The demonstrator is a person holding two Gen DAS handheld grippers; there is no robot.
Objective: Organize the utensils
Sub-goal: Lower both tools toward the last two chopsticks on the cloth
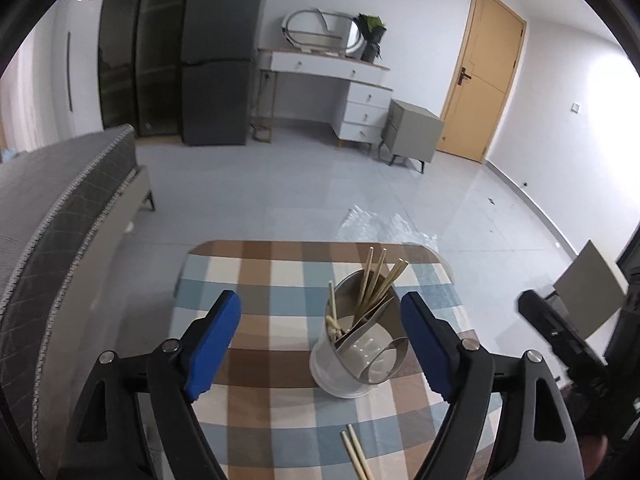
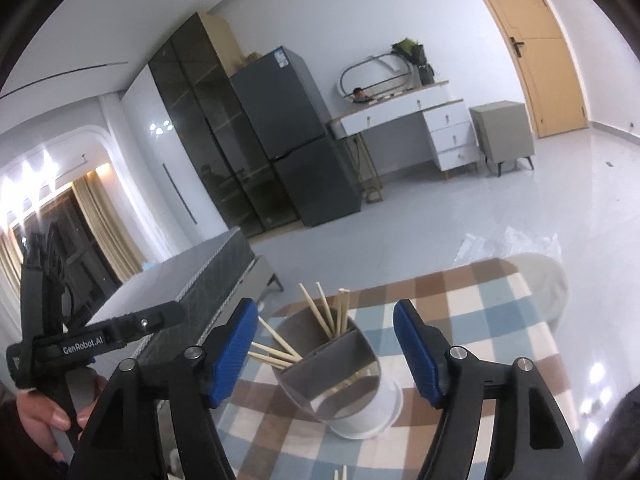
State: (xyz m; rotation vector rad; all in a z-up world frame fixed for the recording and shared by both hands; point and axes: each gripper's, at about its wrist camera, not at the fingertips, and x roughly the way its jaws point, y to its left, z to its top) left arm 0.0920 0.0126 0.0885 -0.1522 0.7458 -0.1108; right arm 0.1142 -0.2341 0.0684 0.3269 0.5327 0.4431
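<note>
Your left gripper [image 1: 320, 344] is released, its blue fingers [image 1: 214, 346] spread wide and gripping nothing. Your right gripper [image 2: 325, 354] is also released, jaws wide apart and empty.

The utensil holder [image 1: 352, 354], a white cup with a metal divided insert, stands on the checked tablecloth [image 1: 256, 272]. In the left wrist view it sits between the fingers, toward the one at 3 o'clock and apart from both. In the right wrist view the utensil holder [image 2: 344, 376] sits between the fingers, near the centre.

Several chopsticks [image 1: 376, 284] stand in the holder, leaning toward 1 o'clock in the left view; one more leans at its 10 o'clock side. Two loose chopsticks [image 1: 356, 454] lie on the cloth at 6 o'clock of the holder, near the bottom edge of the left view.
</note>
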